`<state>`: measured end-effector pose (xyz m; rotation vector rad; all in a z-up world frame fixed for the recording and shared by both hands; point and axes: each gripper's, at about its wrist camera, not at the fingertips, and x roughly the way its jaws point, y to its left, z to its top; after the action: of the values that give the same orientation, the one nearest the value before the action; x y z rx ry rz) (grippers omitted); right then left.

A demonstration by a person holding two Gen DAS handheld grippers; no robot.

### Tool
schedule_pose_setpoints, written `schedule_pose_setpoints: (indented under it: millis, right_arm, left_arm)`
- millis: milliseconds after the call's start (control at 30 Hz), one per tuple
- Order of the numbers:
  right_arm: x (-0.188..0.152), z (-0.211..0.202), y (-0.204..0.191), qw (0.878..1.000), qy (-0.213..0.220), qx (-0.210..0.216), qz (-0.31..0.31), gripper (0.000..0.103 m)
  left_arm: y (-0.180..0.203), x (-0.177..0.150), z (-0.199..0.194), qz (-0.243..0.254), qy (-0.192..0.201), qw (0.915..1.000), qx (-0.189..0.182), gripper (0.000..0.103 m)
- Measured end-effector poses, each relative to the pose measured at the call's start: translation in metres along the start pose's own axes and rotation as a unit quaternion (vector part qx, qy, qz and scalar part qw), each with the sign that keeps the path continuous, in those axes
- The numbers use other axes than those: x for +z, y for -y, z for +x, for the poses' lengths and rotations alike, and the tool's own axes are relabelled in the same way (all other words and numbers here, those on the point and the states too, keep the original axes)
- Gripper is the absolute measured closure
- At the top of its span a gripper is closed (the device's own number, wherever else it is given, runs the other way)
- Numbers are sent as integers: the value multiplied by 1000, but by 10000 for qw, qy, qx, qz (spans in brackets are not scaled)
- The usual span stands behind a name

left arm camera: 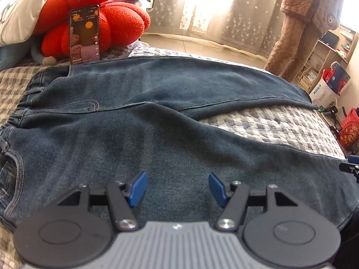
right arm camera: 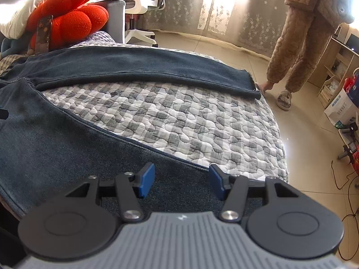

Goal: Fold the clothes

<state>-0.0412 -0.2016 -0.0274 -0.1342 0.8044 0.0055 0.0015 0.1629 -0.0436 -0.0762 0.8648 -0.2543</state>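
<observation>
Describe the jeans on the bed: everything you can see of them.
The jeans are dark blue denim with pale contrast stitching, an elasticated gathered waistband and a curved pocket seam. They lie flat and unfolded on the checked quilt, waist toward the red cushion, legs spread in a V so quilt shows between them. The far leg's hem reaches the bed's edge. A phone stands at the waistband's far edge. The left gripper and right gripper sit open over the near leg, gripping nothing.

You see matt, soft denim jeans [left arm camera: 134,94]; a puckered quilted cotton bedspread [right arm camera: 179,121]; glossy floor tiles [right arm camera: 303,157].
</observation>
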Motion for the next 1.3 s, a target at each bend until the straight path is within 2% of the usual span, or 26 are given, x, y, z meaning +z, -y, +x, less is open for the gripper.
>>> schedule_pose_setpoints:
  millis: [533,900,1000,1100,1167,1300]
  right_arm:
    - [0,1,12,9993,-66,76,367,39]
    - [1,-2,-8,9993,-40,-267,-257,38]
    - [5,-2,-13,9991,-55,-129,-404,38]
    - [16,-4,-18,9987,-24,281,-414,38]
    - [27,-7,-24,9977,114,485,-452,38]
    - [56,-12,-38,9937,377,888,-578,37]
  left_arm:
    - [1,-2,1,-5,-53,9997,236,38]
    - [-6,-1,-3,-170,-27,9994,311,35]
    - [-8,1,-4,40,-93,9994,321,34]
    - [-11,7,-7,312,-139,9976,599,31]
    - [-18,12,-10,266,-117,9972,696,29]
    - [-38,23,-16,-72,29,9979,642,24]
